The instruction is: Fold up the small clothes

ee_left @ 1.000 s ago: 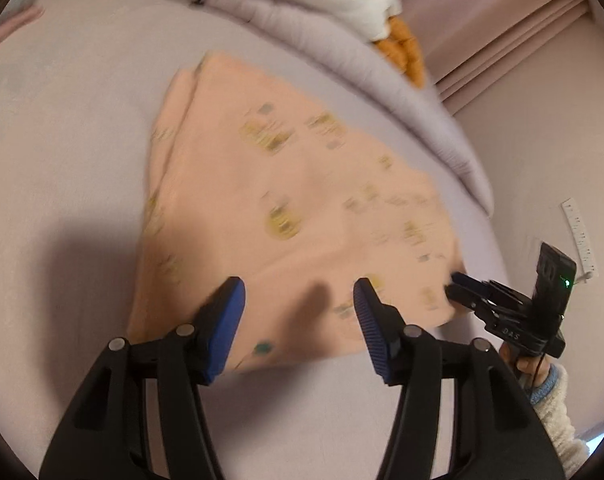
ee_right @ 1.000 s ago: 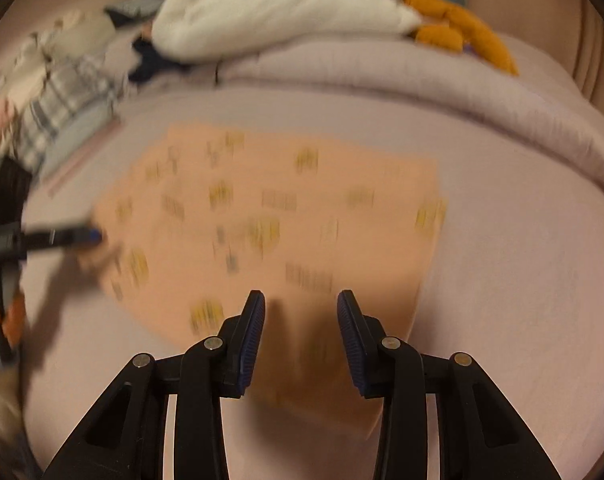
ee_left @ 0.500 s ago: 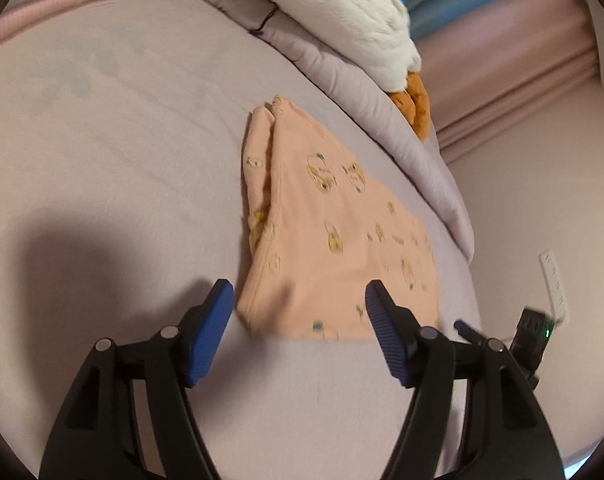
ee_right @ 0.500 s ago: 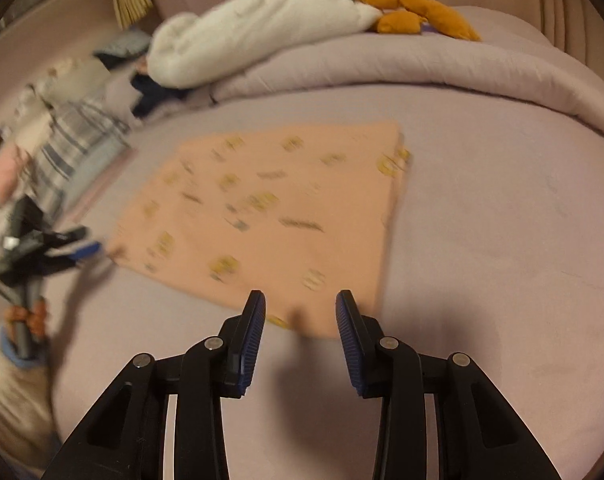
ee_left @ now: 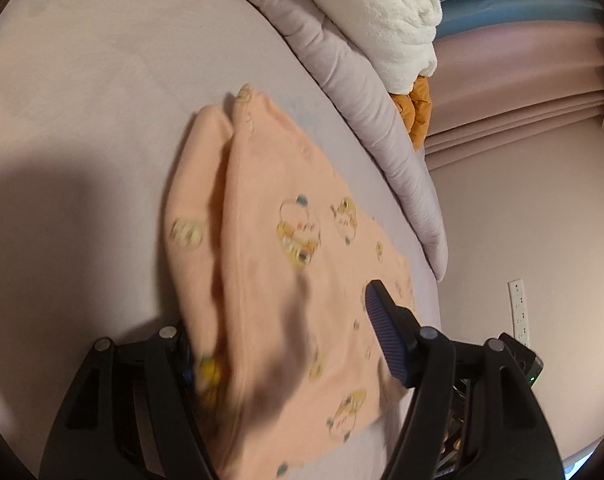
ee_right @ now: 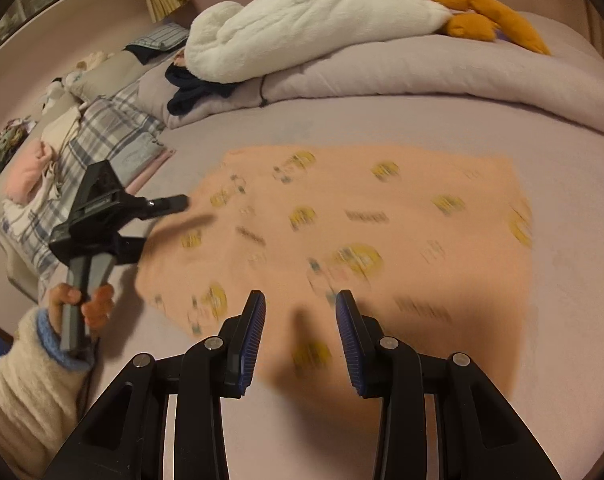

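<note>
One peach printed garment (ee_right: 362,236) lay on the bed sheet (ee_right: 562,152), with two grippers over it: the left gripper (ee_right: 181,202) at the garment's left edge and the right gripper (ee_right: 300,336) at its near edge. Beyond the garment's far edge there was one rolled duvet (ee_right: 422,76) bearing one white plush toy (ee_right: 314,16). Left of the garment sat one plaid pillow (ee_right: 109,128) and one pink bundle (ee_right: 25,172).

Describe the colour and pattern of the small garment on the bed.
Peach garment with small yellow cartoon prints; sharpest in the left wrist view.
</note>
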A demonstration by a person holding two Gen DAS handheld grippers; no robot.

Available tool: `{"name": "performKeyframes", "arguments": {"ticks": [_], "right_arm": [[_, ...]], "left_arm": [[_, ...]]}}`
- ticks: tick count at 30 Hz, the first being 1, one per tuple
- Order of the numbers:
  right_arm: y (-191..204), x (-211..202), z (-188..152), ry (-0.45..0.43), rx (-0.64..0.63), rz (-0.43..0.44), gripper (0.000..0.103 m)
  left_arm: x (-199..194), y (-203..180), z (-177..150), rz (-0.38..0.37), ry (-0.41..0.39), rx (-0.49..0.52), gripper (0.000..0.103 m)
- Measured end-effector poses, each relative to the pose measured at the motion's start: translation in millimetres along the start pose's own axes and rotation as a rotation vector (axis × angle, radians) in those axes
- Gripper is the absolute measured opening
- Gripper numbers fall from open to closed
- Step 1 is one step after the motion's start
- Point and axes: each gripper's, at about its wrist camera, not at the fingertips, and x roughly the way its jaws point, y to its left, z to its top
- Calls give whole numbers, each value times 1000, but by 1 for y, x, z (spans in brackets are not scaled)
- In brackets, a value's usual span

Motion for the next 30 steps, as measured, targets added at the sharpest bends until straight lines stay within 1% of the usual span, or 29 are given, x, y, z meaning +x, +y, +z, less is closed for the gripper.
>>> {"name": "performKeyframes", "arguments": {"ticks": [1,2,3,4,5,6,7,8,10,12,13,15,18,19,22,24,26,28,30], "right_arm": [[2,8,7,2,6,-6,38],[5,19,17,7,18,-14,38],[6,23,21,9,28,-21,38],[7,31,28,8,39,-30,38],[8,42,36,7,50,-40,38],[10,51,43,10,51,-61,38],[10,56,47,5,52,-87,38],[11,64,54,-2,54,-124,37],[7,76,61,5,85,-143,24],[2,90,65,32,94,-198,22],[0,96,63,54,90,-215,19],[0,97,61,71,77,-222,19],[5,78,55,94,88,-201,19],[11,70,51,89,71,-186,19],[34,38,21,81,-3,-148,19],[45,23,-4,108,-42,-130,19],[51,15,-27,135,-59,-132,19],[52,16,-44,178,-84,-146,19],[54,15,-54,161,-129,-167,19]], "left_arm": [[2,-2,1,9,-2,10,66],[3,-4,1,34,-11,29,58],[5,-4,0,58,-10,44,53],[7,-4,-1,91,-6,65,41],[8,-2,-1,108,-5,76,31],[7,1,-2,119,-7,80,27],[7,4,0,114,-5,73,23],[7,8,1,107,-3,64,23],[7,13,2,100,1,59,22],[8,12,1,113,1,84,22],[8,10,1,124,1,97,21],[9,9,0,135,2,109,21],[9,11,1,130,4,102,21],[9,12,1,129,4,101,21],[10,12,0,133,5,100,21],[10,12,1,140,5,99,21],[11,11,2,147,3,95,21],[12,10,2,158,-3,78,21],[12,7,1,185,-10,60,21]]}}
